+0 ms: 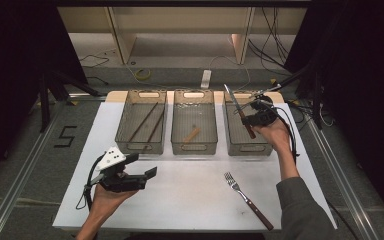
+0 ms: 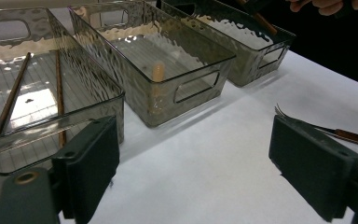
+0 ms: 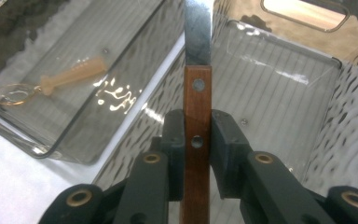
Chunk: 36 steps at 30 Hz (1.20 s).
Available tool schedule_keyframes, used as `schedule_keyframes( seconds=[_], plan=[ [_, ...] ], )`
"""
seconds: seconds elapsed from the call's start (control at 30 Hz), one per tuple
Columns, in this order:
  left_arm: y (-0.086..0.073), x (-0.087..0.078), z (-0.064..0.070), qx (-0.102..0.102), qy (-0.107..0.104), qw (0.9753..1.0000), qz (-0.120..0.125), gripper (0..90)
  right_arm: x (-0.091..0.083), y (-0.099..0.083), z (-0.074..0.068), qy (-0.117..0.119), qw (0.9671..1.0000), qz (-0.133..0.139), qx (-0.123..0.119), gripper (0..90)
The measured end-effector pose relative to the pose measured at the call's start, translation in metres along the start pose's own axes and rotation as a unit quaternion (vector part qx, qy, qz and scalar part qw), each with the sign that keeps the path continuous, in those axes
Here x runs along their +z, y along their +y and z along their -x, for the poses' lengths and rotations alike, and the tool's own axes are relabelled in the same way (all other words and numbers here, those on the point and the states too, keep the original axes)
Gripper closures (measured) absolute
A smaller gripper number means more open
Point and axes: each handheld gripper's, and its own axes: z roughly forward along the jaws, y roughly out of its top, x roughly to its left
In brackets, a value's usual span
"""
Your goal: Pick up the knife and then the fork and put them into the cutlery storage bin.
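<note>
My right gripper (image 3: pixel 197 140) has its jaws clamped flat on the wooden handle of a steel-bladed table knife (image 1: pixel 240 114), pinching it near the lower rivet, with the blade running on past the jaws and the handle end trailing back between them. The left gripper (image 1: pixel 147 172) holds nothing; its jaws stand wide apart above the white surface (image 1: pixel 190 195), pointing toward the fork.

I judge this to be a cutlery sort, and the step in hand is the drop-off: in the high view I am carrying the knife over the right-hand clear smoked-plastic bin (image 1: pixel 247 131), which looks empty. In the right gripper view the blade points along that bin's inner wall, next to the middle bin. The next move, as I see it, calls for lowering the knife until it lies along the bin floor, then spreading the jaws and lifting straight out so the handle does not catch.

The middle bin (image 1: pixel 194 129) holds a small pale wooden spoon-like piece (image 1: pixel 192 134). The left bin (image 1: pixel 141 127) holds two dark chopsticks (image 1: pixel 149 122). A wooden-handled steel fork (image 1: pixel 247 200) lies on the surface, well apart from both grippers, likely my next pick.
</note>
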Motion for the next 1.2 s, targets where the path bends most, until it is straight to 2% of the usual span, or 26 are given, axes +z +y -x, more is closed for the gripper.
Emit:
schedule_keyframes(
  seconds=[0.33,0.8,1.2],
  plan=[
    [0.0,0.0,0.001,0.001,0.0,1.0,0.002,15.8,0.011,-0.003,0.001,-0.004,0.9998,-0.005,0.021,77.1],
    [0.0,0.0,0.001,0.002,0.001,1.0,0.001,15.8,0.017,-0.011,0.005,-0.01,0.9991,-0.015,0.04,77.0],
    [0.0,0.0,0.001,0.003,0.0,1.0,0.001,15.8,0.022,-0.014,0.007,-0.013,0.9986,-0.021,0.047,76.7]
  ],
)
